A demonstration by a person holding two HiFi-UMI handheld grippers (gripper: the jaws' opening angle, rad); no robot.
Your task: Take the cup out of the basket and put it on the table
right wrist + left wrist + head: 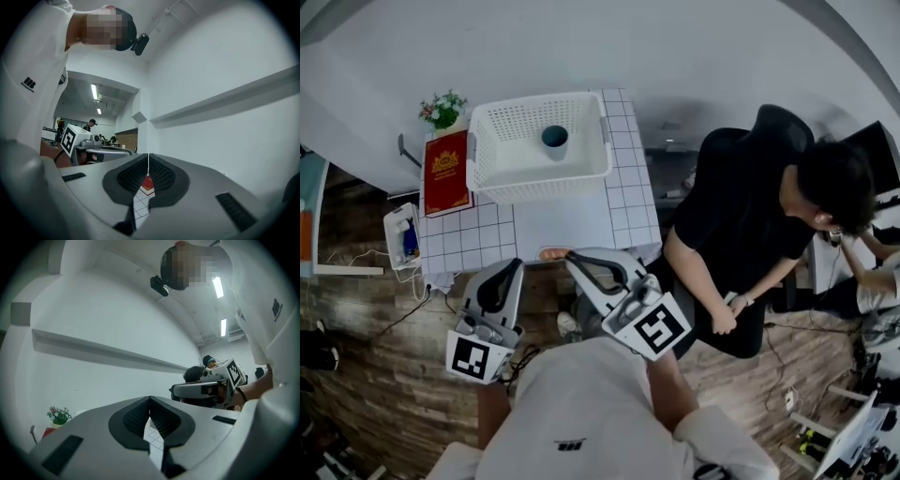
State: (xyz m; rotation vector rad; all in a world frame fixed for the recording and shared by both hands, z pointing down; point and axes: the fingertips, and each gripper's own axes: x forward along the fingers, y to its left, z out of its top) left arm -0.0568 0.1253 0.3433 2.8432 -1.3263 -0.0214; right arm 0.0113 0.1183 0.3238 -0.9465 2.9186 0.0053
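The left gripper (pixel 150 401) has its jaws pressed together with nothing between them, the two dark pads meeting along a thin line. The right gripper (pixel 148 159) is closed the same way and is also empty. In the head view both are held side by side in front of the white shirt (pixel 581 412) of the person carrying them. They sit over the wooden floor (pixel 375 356), and their tips reach about to the near edge of the table (pixel 628 187). The table has a white top with a grid of squares. A white basket (pixel 502 183) with perforated walls stands on its far half. The cup (pixel 554 141), dark and upright, sits inside the basket near the back wall, well apart from both grippers. A red book (pixel 446 172) lies just beside the basket on its left, and a small bunch of flowers (pixel 442 109) stands behind the book at the far corner. To the right of the table sits a person in a black shirt (pixel 741 225), bent forward on a dark chair (pixel 783 122).
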